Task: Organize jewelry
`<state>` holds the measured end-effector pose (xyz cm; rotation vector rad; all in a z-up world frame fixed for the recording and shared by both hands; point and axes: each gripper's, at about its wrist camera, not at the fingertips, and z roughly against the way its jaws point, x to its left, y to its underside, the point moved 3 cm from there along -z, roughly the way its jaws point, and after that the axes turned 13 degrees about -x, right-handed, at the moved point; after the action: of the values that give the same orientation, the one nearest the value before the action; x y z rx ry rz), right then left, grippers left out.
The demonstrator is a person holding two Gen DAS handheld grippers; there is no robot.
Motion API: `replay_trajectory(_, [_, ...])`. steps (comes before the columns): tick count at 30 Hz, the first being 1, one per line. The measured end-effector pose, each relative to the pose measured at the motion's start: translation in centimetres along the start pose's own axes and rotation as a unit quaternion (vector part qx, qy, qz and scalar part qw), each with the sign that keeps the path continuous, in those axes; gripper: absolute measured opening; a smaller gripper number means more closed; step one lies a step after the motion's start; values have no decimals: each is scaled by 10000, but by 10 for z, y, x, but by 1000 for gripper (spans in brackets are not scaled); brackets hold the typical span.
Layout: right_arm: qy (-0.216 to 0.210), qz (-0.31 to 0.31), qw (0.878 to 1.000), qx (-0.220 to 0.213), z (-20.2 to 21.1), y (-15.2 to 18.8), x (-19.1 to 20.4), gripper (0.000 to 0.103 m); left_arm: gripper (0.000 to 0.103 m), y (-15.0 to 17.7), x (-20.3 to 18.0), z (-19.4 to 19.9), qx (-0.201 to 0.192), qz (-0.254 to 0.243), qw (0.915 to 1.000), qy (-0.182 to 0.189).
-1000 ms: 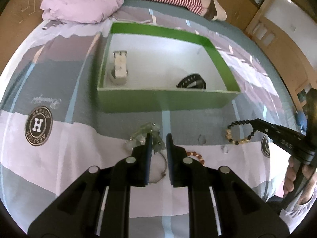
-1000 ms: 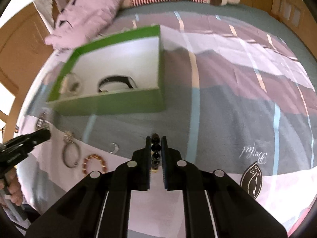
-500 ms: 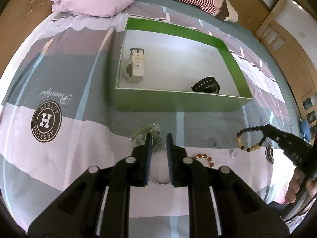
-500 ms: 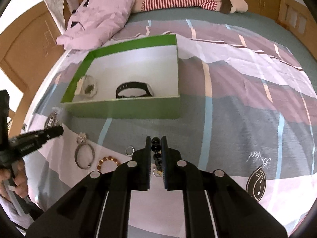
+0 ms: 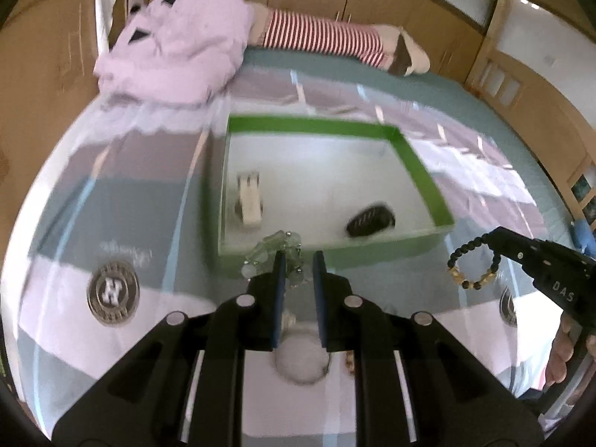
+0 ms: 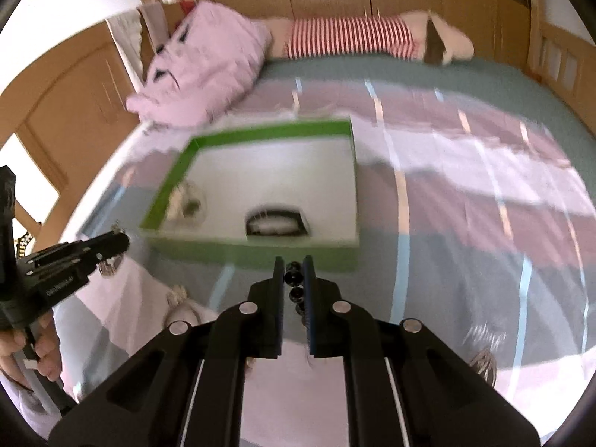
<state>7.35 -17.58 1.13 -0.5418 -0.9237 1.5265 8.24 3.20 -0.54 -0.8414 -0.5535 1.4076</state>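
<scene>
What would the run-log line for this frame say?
left hand-held gripper: shut on pale green beaded bracelet | right hand-held gripper: shut on black-and-amber beaded bracelet | both lifted near green cardboard box

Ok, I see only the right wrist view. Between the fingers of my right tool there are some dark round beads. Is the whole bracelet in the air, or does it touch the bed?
Observer: In the air, it seems. In the left wrist view the black and golden bead bracelet hangs as an open loop from the tip of the right tool, above the striped bed cover.
Operator: And does the left tool carry something? In my view its tip is blurred.
Observer: Yes. The left tool grips a pale green glassy bead cluster at its fingertips, seen in front of the near wall of the green cardboard box.
</scene>
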Motion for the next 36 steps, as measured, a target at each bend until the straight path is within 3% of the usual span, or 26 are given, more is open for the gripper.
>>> replay_trajectory(4, [-63, 23, 9988, -485, -6, -31, 8, 9, 14, -25, 6, -8, -268, 38, 9996, -9])
replay_trajectory(7, [-33, 70, 9983, -575, -21, -39, 11, 9, 14, -25, 19, -29, -44, 320, 9995, 63])
replay_trajectory(14, [171, 42, 9985, -522, -57, -19, -4, 9, 14, -14, 34, -73, 375, 463, 9982, -30])
replay_trajectory(16, [248, 47, 9982, -538, -61, -18, -8, 11, 20, -9, 33, -79, 494, 505, 9975, -6])
replay_trajectory(17, [289, 55, 9980, -568, -60, -18, -10, 24, 32, -7, 33, -80, 548, 513, 9972, 14])
replay_trajectory(18, [307, 33, 9977, -608, -57, -19, -13, 45, 36, -5, 32, -80, 567, 505, 9971, 13])
replay_trajectory(20, [277, -80, 9970, -722, -50, -21, -16, 63, 36, -3, 30, -78, 558, 380, 9977, -82])
replay_trajectory(23, [299, -113, 9970, -712, -40, -24, -17, 63, 36, -1, 27, -70, 598, 399, 9974, -42])
replay_trajectory(29, [261, -332, 9991, 94, -33, 9, -21, 61, 36, 20, 10, -45, 751, 81, 9971, 5])
replay_trajectory(31, [213, -336, 9978, 529, -37, 28, -19, 53, 36, 33, 7, -42, 943, 7, 9955, 30])
replay_trajectory(32, [213, -336, 9978, 529, -37, 28, -19, 50, 36, 40, 7, -41, 1080, -25, 9941, -40])
replay_trajectory(36, [74, -423, 9915, 1229, -43, 63, -14, 49, 36, 55, 14, -47, 1374, 87, 9904, -93])
